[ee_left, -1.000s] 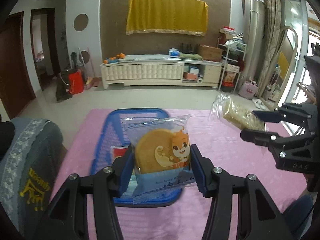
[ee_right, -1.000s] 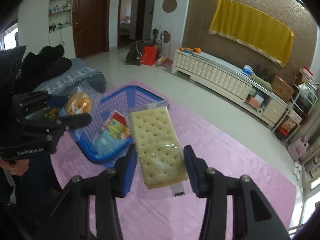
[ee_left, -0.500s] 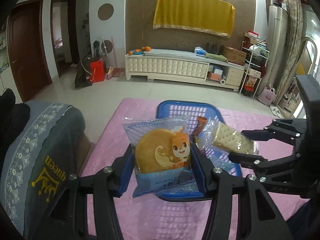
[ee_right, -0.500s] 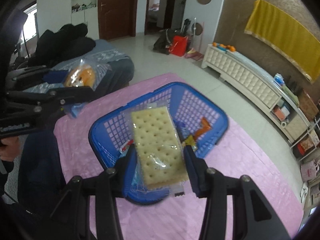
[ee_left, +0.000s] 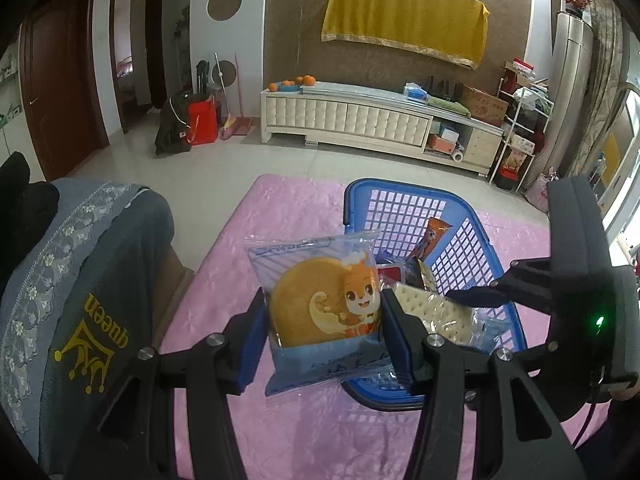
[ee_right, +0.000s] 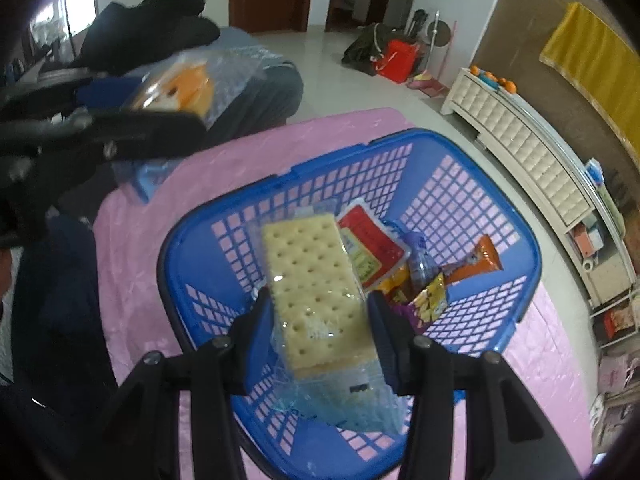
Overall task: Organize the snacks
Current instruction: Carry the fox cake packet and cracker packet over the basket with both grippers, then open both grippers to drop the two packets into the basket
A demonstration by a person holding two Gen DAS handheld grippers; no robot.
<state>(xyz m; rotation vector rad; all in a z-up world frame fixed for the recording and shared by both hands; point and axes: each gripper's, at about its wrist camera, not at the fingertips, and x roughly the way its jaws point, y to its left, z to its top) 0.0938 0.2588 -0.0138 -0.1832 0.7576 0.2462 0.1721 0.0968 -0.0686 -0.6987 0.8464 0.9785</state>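
The right tongs (ee_right: 320, 334) are gripping the cracker pack (ee_right: 314, 284) and have been carrying it in from open air beside the basket (ee_right: 208, 240) — a second ago it was held clear of the rim, and now it is hanging right over the basket's near half, low inside the walls. That is putting the crackers about ready to drop, so this piece of the sorting is looking nearly finished.

The left tongs (ee_left: 324, 320) are clamping the cake pack (ee_left: 320, 312), a round golden cake in a blue wrapper with a cartoon mascot. It has been drifting left as the right side moved in, and it is now hovering above the pink table (ee_left: 240, 240) just left of the basket, waiting its turn, I am guessing.

The basket is sitting on the table and already holding several snacks: a red-and-green pack (ee_right: 370, 246) near the middle, an orange pack (ee_right: 482, 260) leaning toward the far right wall, a small yellow pack (ee_right: 430, 302), and a clear bluish wrapper (ee_right: 420, 262) between them — what is in that one is too blurred to tell.
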